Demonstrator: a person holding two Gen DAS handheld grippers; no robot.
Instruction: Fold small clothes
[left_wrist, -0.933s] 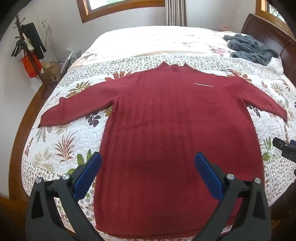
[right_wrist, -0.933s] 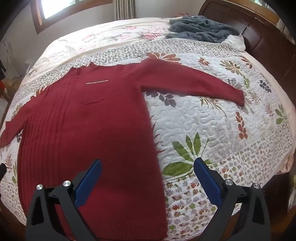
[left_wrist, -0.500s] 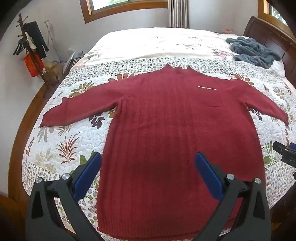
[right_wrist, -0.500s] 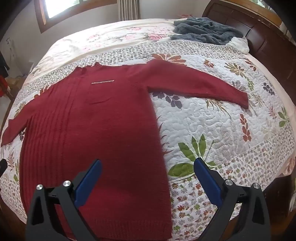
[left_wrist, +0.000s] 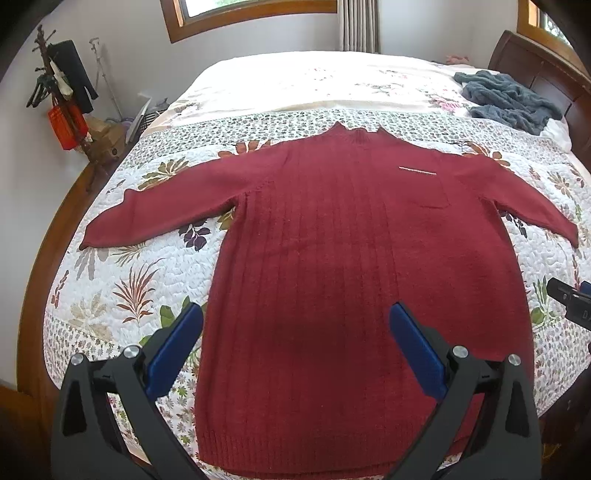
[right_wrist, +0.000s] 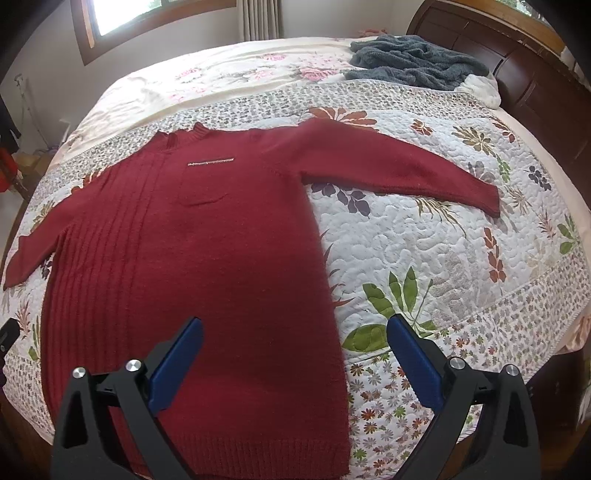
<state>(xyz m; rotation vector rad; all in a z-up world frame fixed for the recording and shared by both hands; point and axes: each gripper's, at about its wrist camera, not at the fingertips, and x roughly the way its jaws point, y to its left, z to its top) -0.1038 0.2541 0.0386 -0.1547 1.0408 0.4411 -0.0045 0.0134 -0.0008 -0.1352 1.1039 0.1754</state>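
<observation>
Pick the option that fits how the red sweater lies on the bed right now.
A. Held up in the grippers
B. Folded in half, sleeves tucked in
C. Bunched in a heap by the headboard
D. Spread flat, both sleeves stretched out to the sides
D: the red sweater lies flat on the quilt with both sleeves out; both grippers are open and empty.

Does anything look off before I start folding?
Nothing stands out. The red sweater lies flat on the quilt, both sleeves spread, unfolded. A grey blanket sits crumpled near the headboard, apart from it.
</observation>
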